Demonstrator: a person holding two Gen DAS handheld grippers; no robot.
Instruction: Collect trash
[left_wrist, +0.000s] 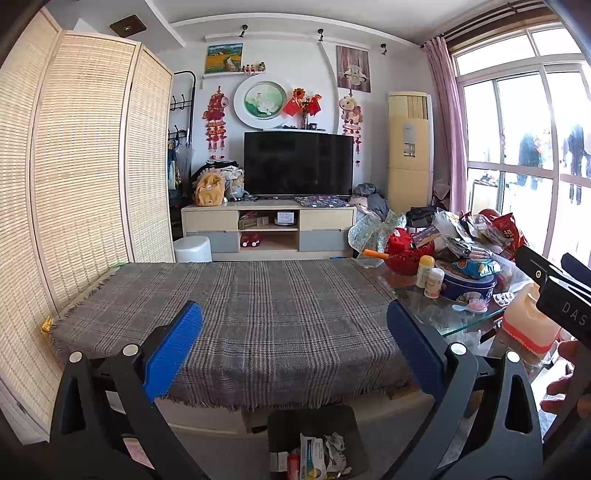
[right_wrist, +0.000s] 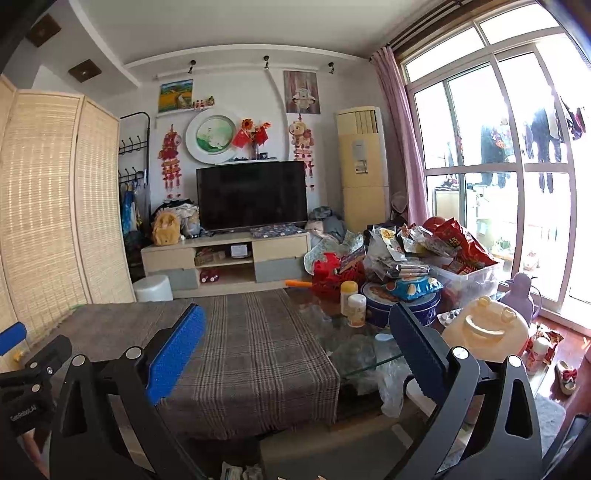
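Observation:
My left gripper (left_wrist: 295, 347) is open and empty above the near edge of a table covered with a grey plaid cloth (left_wrist: 240, 314). Below it a dark trash bin (left_wrist: 314, 443) on the floor holds crumpled wrappers and a small red bottle. My right gripper (right_wrist: 295, 350) is open and empty, over the seam between the plaid cloth (right_wrist: 251, 350) and a glass table (right_wrist: 351, 347). The right gripper's body shows at the right edge of the left wrist view (left_wrist: 554, 291). A blue pad of the left gripper shows at the left edge of the right wrist view (right_wrist: 11, 338).
The glass table carries a pile of snack bags (right_wrist: 424, 251), a blue cookie tin (right_wrist: 399, 299), two small bottles (right_wrist: 356, 304) and a clear box (right_wrist: 472, 277). An orange jug (right_wrist: 487, 328) stands at its right. A TV stand (left_wrist: 269, 229) and a bamboo screen (left_wrist: 74, 184) lie beyond.

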